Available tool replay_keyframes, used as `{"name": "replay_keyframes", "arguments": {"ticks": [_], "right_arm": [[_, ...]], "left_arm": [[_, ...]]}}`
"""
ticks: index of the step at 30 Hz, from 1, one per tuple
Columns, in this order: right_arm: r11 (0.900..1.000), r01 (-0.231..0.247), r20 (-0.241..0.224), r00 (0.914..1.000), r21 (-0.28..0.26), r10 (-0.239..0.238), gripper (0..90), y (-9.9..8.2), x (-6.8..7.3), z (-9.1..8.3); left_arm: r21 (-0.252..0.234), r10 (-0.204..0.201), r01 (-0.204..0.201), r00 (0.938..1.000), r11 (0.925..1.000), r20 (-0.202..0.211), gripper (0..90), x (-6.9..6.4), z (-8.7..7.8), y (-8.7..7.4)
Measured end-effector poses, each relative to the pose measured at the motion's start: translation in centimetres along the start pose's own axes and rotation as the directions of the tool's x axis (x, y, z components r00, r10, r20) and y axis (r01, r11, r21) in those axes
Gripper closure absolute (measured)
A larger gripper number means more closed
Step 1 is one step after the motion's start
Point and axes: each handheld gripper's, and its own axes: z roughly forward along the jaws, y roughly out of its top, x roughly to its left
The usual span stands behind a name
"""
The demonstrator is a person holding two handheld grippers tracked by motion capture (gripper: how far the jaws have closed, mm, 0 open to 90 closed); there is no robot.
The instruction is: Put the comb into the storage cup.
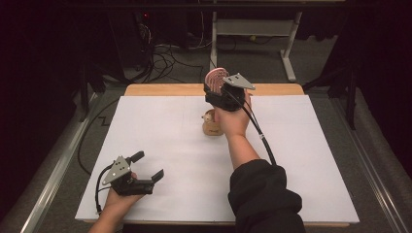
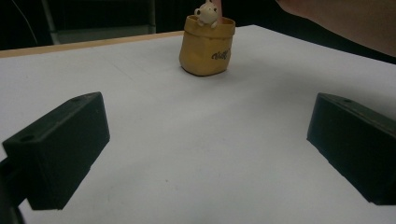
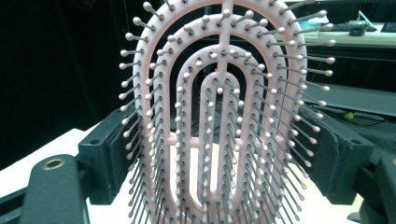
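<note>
While the right tool holds a pink vented hairbrush aloft over the far side of the bench, its jaws stand wide and press on the two edges of the brush head, whose bristles face the right gripper view's camera. The head stands upright, long axis rising out of the jaws; whether the handle hangs below cannot be told. Just below and on the near side of that hand sits a small tan pouch-shaped holder on the white sheet, a little pale figure peeking from its open mouth. The left tool rests low at the bench's near left corner, its jaws spread apart with nothing between them, pointed across the sheet toward the holder, which sits well apart from it. The coming move likely turns on that holder: it lies almost directly under the raised brush, slightly toward the person, so the right hand is by far the nearer one. Lowering the brush into it would call for keeping the long axis upright over the opening.
</note>
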Motion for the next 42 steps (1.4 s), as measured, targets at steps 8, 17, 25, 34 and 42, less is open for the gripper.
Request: {"name": "replay_keyframes", "arguments": {"ticks": [8, 17, 25, 34, 42], "right_arm": [[0.9999, -0.013, 0.003, 0.9999, 0.01, 0.013, 20.2, -0.8, -0.2, 0.1], [0.9996, -0.01, 0.005, 0.9999, 0.026, 0.01, 20.1, -1.3, -0.2, 0.2], [0.9996, -0.011, 0.009, 0.9999, 0.026, 0.011, 20.0, -1.5, -0.3, 0.3], [0.9996, -0.024, 0.01, 0.9997, 0.015, 0.024, 19.8, -1.7, -0.5, 0.3], [0.9978, -0.063, 0.007, 0.998, 0.018, 0.063, 19.6, -1.7, -1.3, 0.6]], "left_arm": [[0.002, -0.002, 0.002, 1.0, 1.0, 0.001, 0.0, 0.0, 0.0, -0.1], [0.003, -0.006, 0.006, 1.0, 1.0, 0.004, 0.0, 0.0, 0.0, -0.1], [0.001, -0.006, 0.006, 1.0, 1.0, 0.003, 0.0, 0.0, 0.0, -0.1], [0.006, -0.002, 0.002, 1.0, 1.0, 0.006, 0.0, 0.0, 0.0, -0.1], [0.007, -0.002, 0.002, 0.9999, 1.0, 0.011, 0.0, 0.0, 0.0, -0.1]]}}
